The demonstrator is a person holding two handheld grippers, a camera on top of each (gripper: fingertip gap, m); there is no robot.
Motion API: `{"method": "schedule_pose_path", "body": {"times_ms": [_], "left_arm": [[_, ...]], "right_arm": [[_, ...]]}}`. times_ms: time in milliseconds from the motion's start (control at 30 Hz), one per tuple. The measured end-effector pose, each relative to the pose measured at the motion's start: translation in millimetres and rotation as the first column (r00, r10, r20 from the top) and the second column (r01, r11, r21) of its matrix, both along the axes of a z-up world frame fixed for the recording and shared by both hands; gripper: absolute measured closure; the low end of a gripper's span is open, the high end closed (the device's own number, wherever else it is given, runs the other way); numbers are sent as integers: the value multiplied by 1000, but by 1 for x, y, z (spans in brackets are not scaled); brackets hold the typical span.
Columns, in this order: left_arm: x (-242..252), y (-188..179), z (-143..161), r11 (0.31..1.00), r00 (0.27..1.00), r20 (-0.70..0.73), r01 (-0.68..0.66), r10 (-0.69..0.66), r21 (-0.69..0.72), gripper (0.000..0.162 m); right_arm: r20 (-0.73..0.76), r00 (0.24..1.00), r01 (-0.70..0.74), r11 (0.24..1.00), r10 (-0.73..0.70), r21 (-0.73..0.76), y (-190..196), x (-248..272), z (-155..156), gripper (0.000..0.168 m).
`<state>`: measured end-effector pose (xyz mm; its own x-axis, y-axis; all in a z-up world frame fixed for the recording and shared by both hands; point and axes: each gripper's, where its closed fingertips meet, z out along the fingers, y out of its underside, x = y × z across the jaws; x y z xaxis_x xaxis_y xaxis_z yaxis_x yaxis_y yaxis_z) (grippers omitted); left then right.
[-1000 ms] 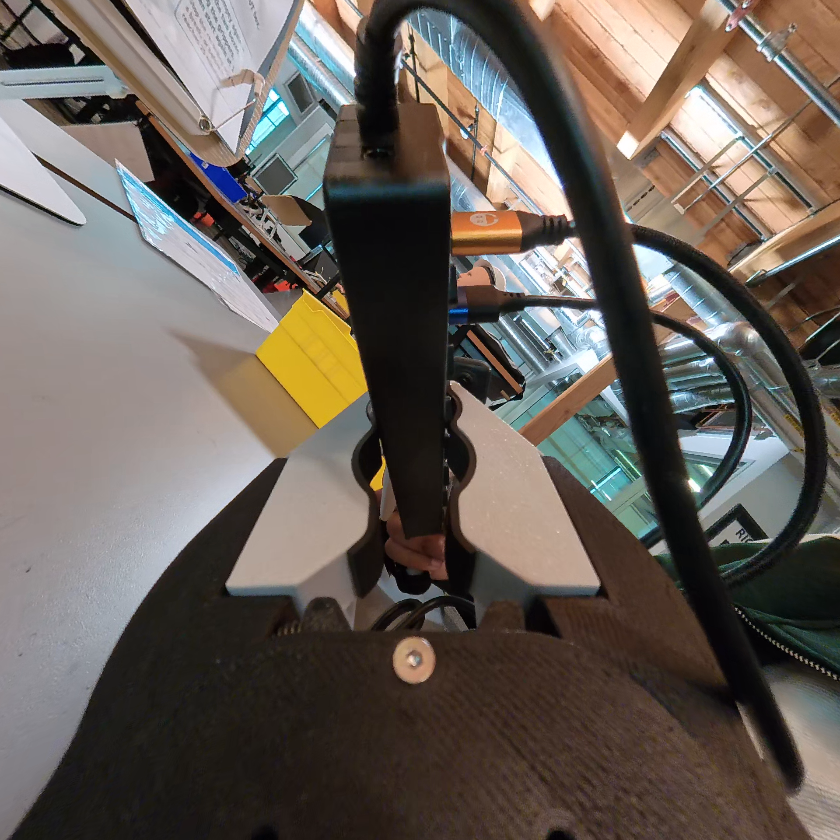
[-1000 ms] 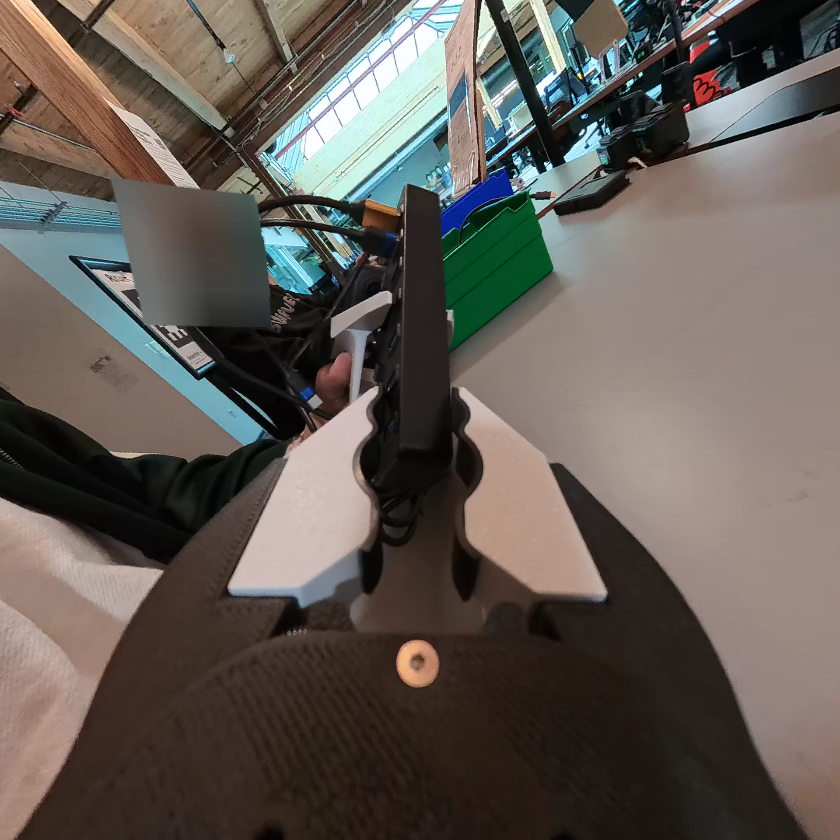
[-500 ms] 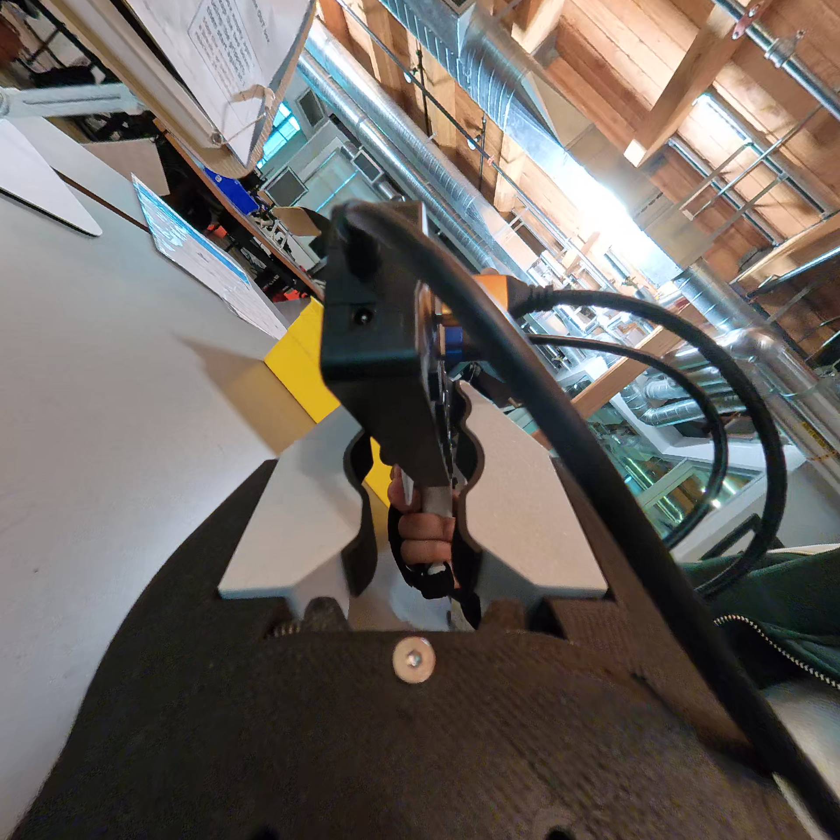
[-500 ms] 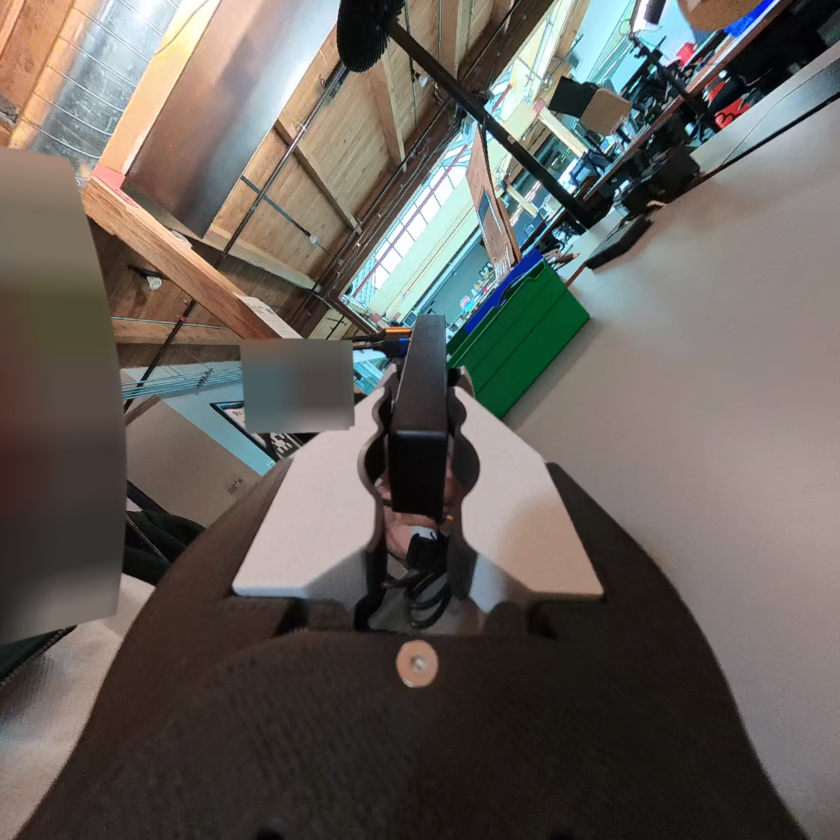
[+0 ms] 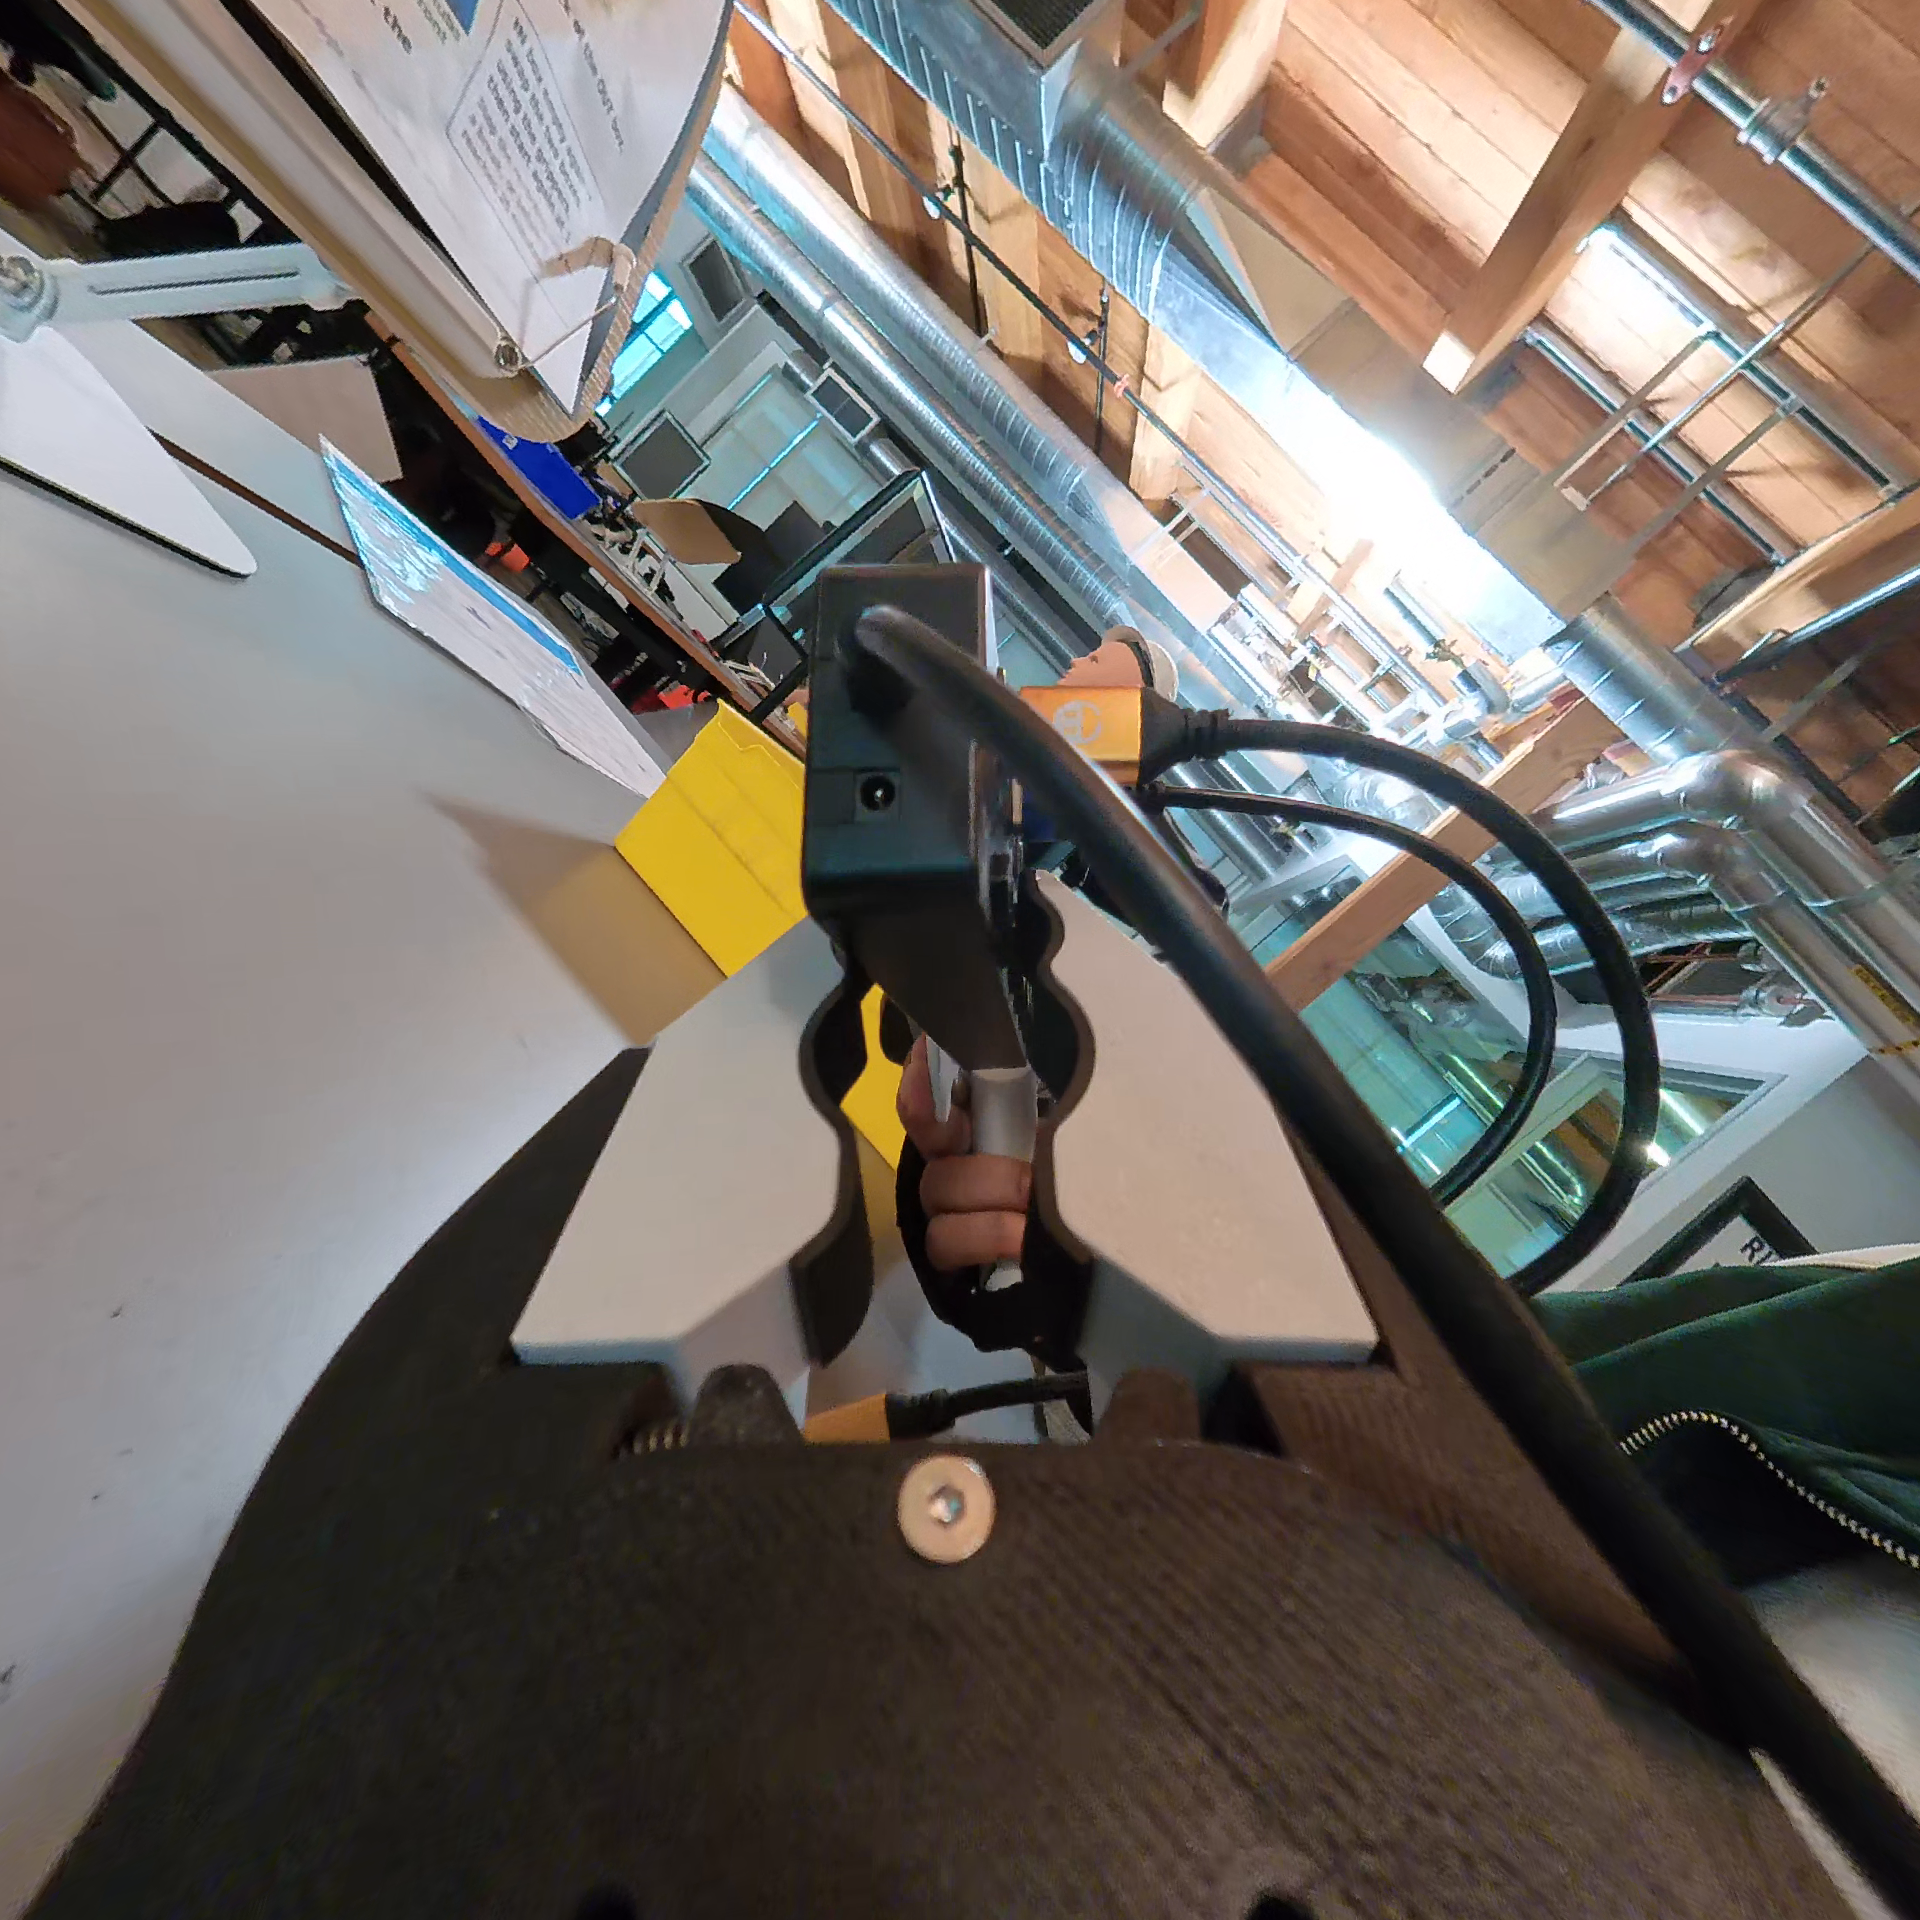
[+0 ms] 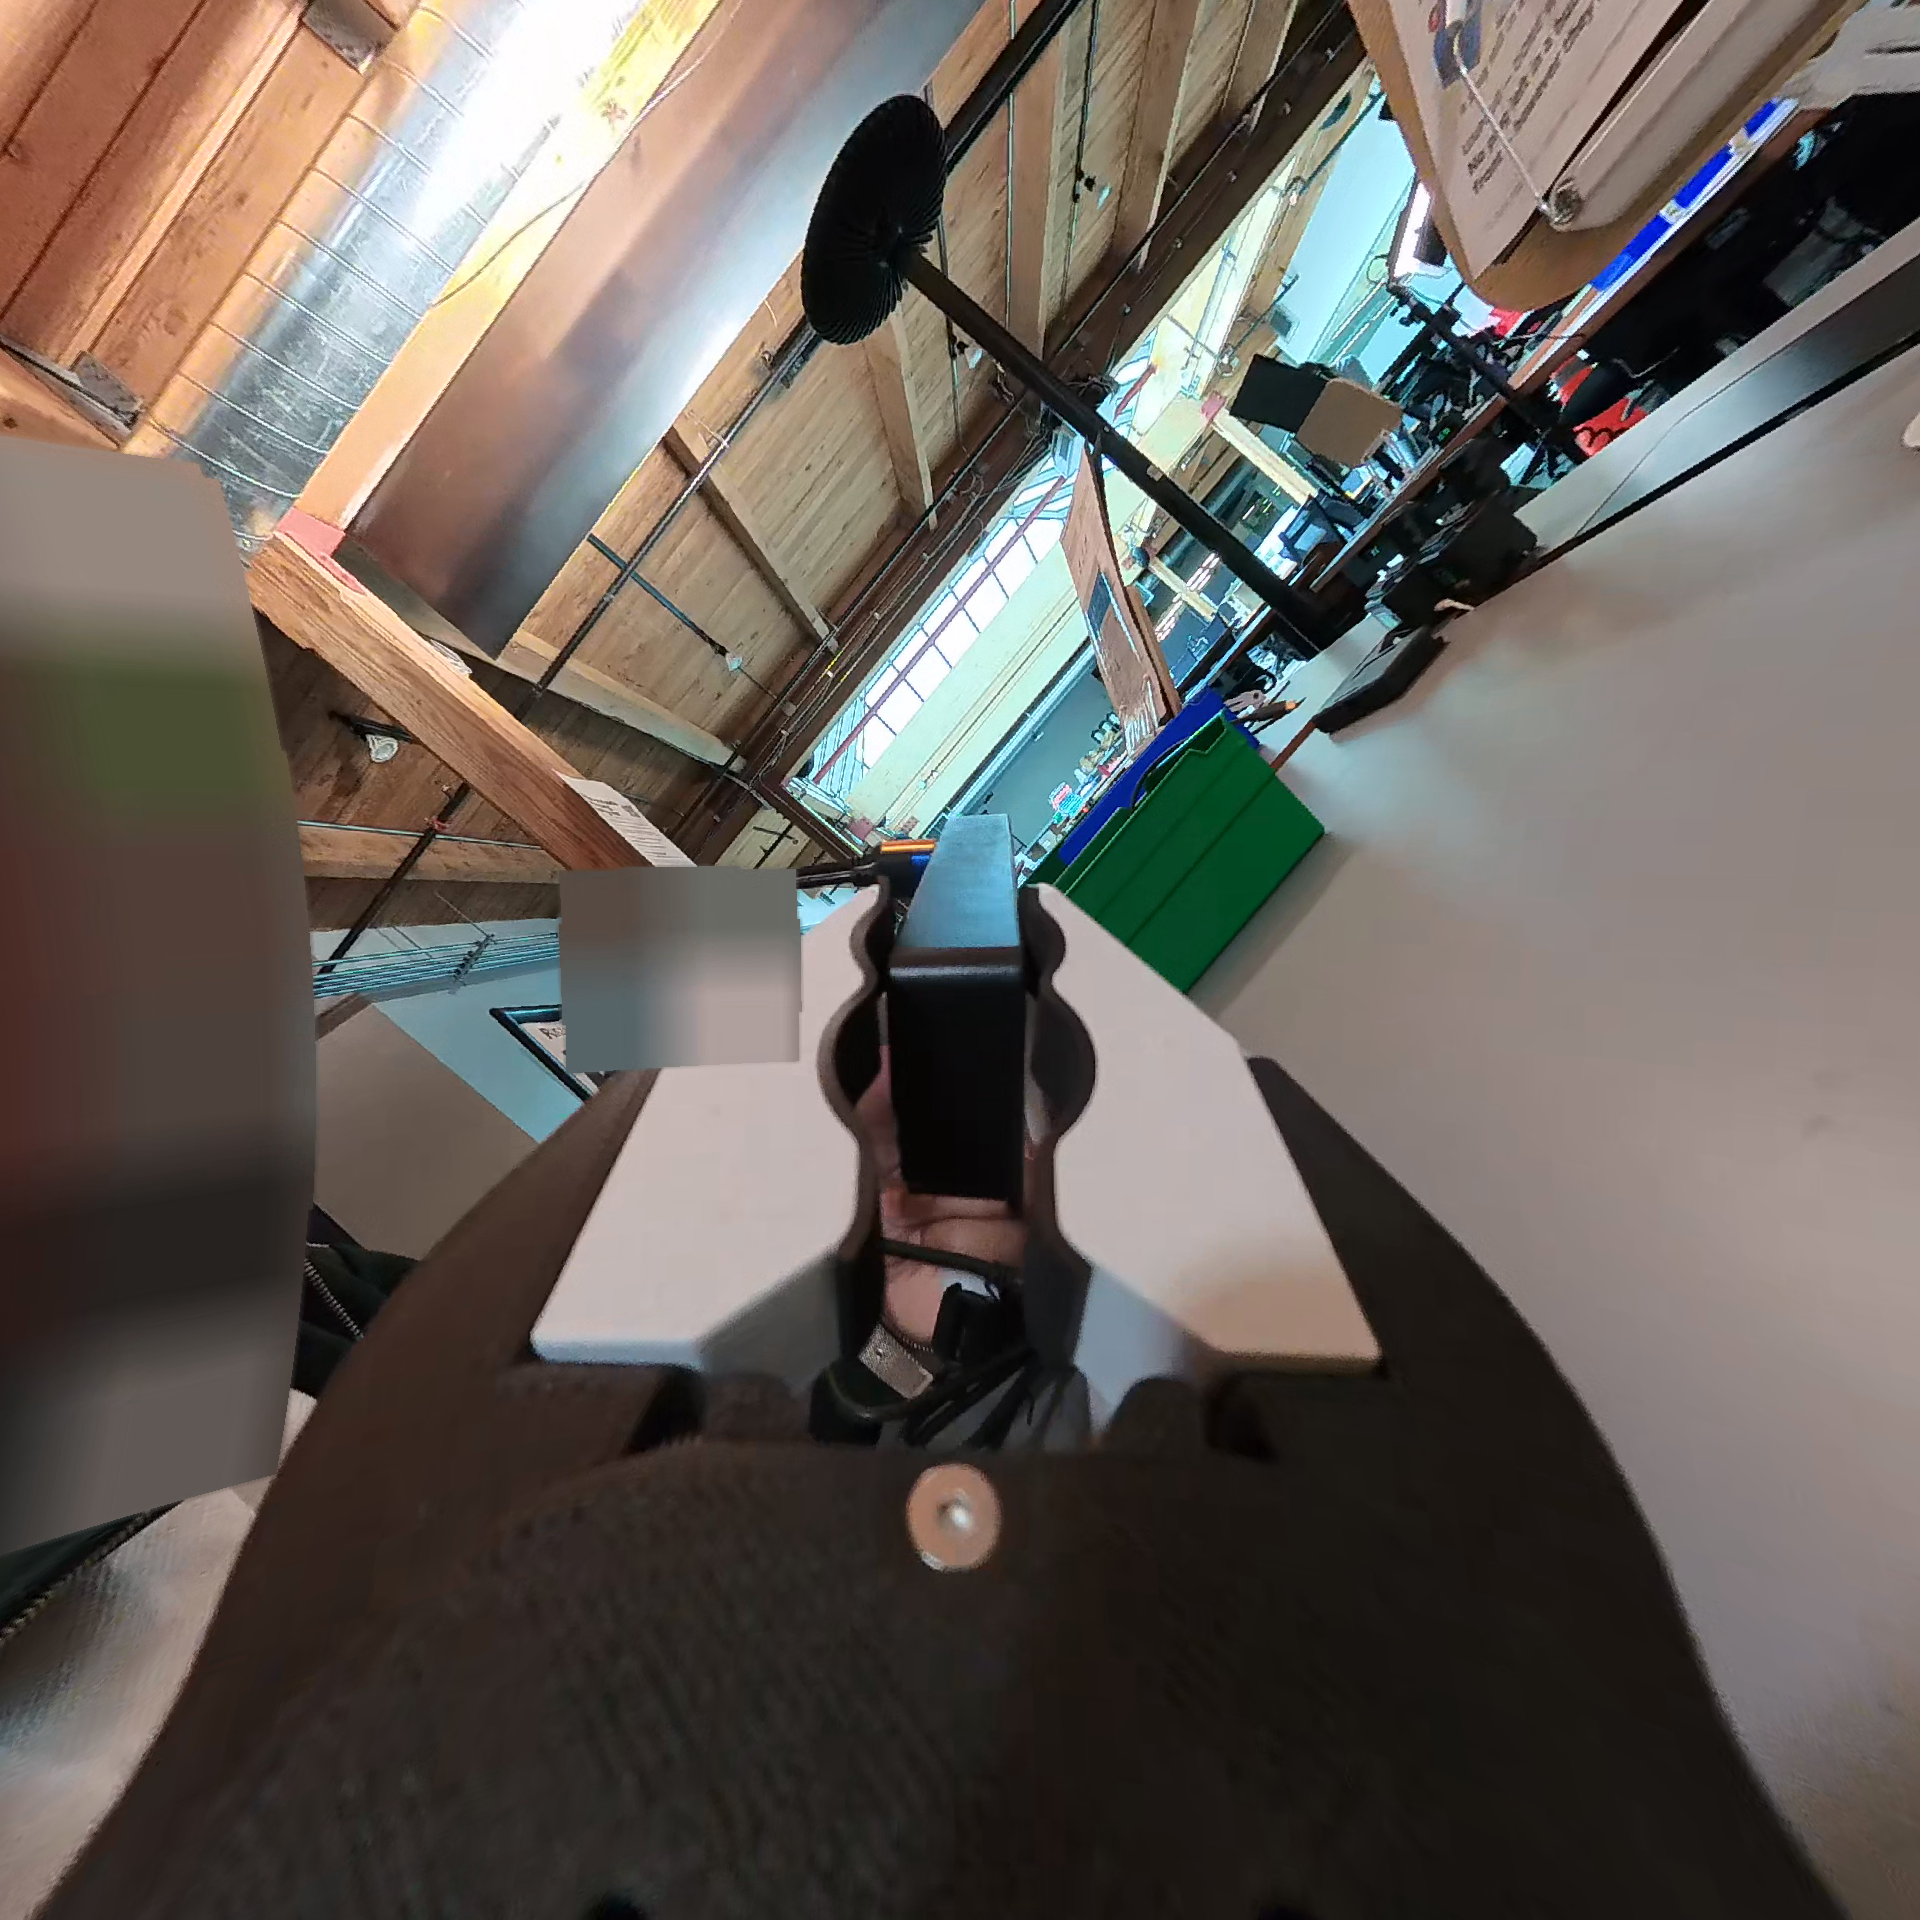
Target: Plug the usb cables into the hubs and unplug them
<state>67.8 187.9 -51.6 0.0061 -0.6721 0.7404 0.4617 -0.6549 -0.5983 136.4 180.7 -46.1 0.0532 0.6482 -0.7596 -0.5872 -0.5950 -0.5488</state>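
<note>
A black USB hub point(image 5: 894, 821) stands between the fingers of my left gripper point(image 5: 935, 966), which is shut on it. An orange plug point(image 5: 1086, 717) and a blue plug behind it sit in the hub's right side, and their black cables point(image 5: 1600, 935) loop off to the right. A thick black cable point(image 5: 1195, 997) leaves the hub's end and runs down to the right. In the right wrist view the same hub point(image 6: 951, 1060) is clamped in my right gripper point(image 6: 951, 935), with the orange plug point(image 6: 899, 854) just showing on its left side. The hub is held off the table.
A grey table point(image 5: 260, 935) lies to the left with a yellow bin point(image 5: 717, 842) and a blue-white sheet point(image 5: 457, 613). In the right wrist view the table point(image 6: 1610, 987) carries a green bin point(image 6: 1184, 873), a blue bin point(image 6: 1153, 769) and a black device point(image 6: 1382, 675). A green sleeve point(image 5: 1714, 1382) is at the right.
Both grippers have swung with the hub, so both views now point more toward the ceiling. The hub's cabled end face has turned toward the left camera. Both stay shut on it.
</note>
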Motion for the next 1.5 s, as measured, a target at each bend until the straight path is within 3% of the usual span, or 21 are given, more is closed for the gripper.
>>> {"method": "schedule_pose_path", "body": {"times_ms": [800, 900, 1133, 1300, 1500], "left_arm": [[-19, 9, 11, 998, 993, 95, -70, 70, -2, 142], [-20, 9, 11, 997, 993, 92, -75, 74, 0, 142], [-14, 7, 6, 999, 997, 71, -38, 40, -23, 143], [-6, 2, 1, 999, 999, 45, 16, -15, -35, 142], [-5, 2, 3, 998, 997, 76, 39, -34, -54, 140]], "right_arm": [[62, 993, -96, 995, 99, -38, -7, -23, -16, 146], [83, 992, -89, 995, 92, -34, -5, -24, -17, 139], [269, 958, -112, 993, 98, 36, -11, -33, -25, 131], [421, 896, -190, 979, 143, 73, -24, -51, -38, 139], [319, 926, -216, 976, 203, 5, -26, -50, -32, 143]]}}
